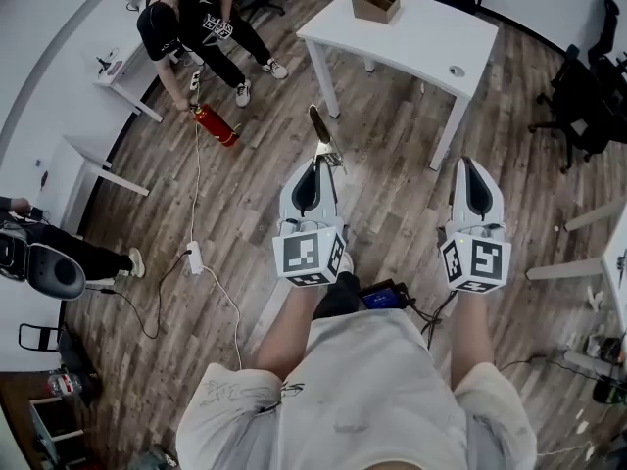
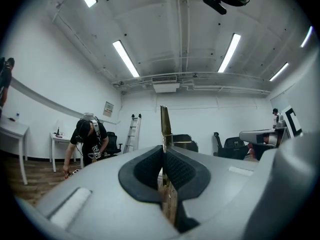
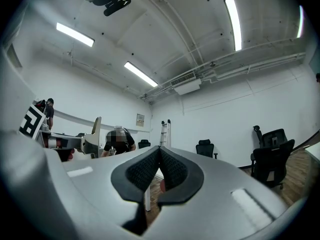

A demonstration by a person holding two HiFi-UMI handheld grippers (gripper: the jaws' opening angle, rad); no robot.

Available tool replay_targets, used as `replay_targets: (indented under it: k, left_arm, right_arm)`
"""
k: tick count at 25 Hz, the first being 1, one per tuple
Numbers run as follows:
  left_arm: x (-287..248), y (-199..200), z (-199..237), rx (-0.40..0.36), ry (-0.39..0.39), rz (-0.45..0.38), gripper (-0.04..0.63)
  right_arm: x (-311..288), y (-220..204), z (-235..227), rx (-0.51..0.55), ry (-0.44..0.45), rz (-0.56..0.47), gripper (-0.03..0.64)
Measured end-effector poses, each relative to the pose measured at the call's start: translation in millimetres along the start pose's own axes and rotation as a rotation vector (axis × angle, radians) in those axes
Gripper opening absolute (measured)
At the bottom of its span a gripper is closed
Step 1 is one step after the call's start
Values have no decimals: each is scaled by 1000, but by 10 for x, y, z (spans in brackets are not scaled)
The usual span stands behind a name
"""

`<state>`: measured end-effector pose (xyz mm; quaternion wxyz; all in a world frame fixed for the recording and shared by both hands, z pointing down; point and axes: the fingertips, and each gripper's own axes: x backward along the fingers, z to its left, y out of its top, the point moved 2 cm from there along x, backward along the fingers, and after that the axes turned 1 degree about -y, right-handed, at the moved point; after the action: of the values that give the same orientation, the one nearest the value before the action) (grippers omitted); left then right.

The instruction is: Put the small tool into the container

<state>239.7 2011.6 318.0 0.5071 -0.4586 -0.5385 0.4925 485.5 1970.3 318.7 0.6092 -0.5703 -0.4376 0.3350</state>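
My left gripper (image 1: 317,164) is shut on a small tool (image 1: 320,133) whose flat brass-coloured blade sticks out past the jaws. In the left gripper view the blade (image 2: 164,126) stands upright from between the shut pads of the left gripper (image 2: 163,153). My right gripper (image 1: 476,169) is level with it to the right, shut and holding nothing; its pads (image 3: 150,170) meet in the right gripper view. The container, a small wooden box (image 1: 376,2), sits at the far left corner of a white table (image 1: 421,39) ahead of both grippers, well apart from them.
A person (image 1: 191,27) bends over near a red fire extinguisher (image 1: 216,125) at the left. A power strip (image 1: 194,257) with cables lies on the wood floor. Office chairs (image 1: 588,96) stand at the right, small white desks (image 1: 88,169) at the left. A ladder (image 2: 134,131) leans on the far wall.
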Motion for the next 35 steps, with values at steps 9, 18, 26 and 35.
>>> replay_targets:
  k: [9, 18, 26, 35]
  left_arm:
    - [-1000, -341, 395, 5, -16, -11, 21]
    - [-2881, -303, 2440, 33, -46, -15, 21]
    - [-4906, -257, 4464, 57, -71, -19, 21]
    - [-6479, -280, 6341, 66, -106, -26, 21]
  right_arm:
    - [-1022, -366, -85, 25, -9, -4, 6]
    - [-3613, -529, 948, 47, -23, 4, 6]
    - [-6320, -714, 1862, 61, -38, 7, 6]
    - [-8521, -933, 2863, 73, -64, -6, 6]
